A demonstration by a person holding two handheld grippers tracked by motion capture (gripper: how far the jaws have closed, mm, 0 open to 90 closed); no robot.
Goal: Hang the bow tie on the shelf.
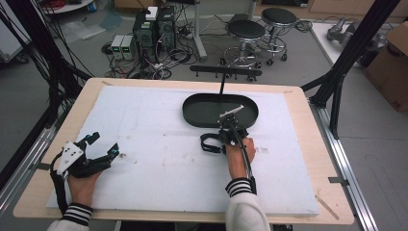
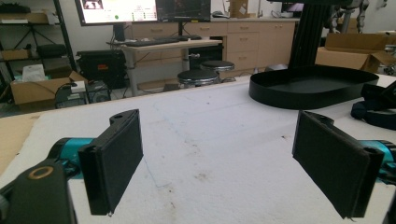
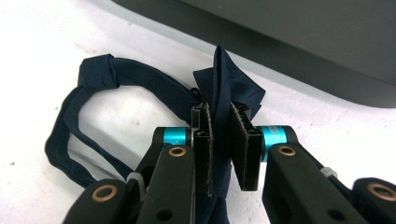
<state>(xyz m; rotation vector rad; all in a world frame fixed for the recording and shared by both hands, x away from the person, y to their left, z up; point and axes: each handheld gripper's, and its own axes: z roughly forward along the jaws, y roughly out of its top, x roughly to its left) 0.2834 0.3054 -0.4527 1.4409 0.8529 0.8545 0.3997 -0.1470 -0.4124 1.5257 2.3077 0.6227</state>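
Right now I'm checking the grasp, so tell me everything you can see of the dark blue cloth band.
The dark blue cloth band looks like soft woven fabric, knotted at one spot, its loop lying slack on the white pad. A bunched fold stands upright, pinched between the pads of the right gripper, which is shut on it. It sits just in front of the black tray's rim without clearly touching it.

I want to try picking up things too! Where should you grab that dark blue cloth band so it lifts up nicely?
Grab the dark blue cloth band at its bunched, knotted middle, coming straight down from above. That fold stands up off the white mat, while the loop lies flat. The right claw already pinches it there, beside the black tray.
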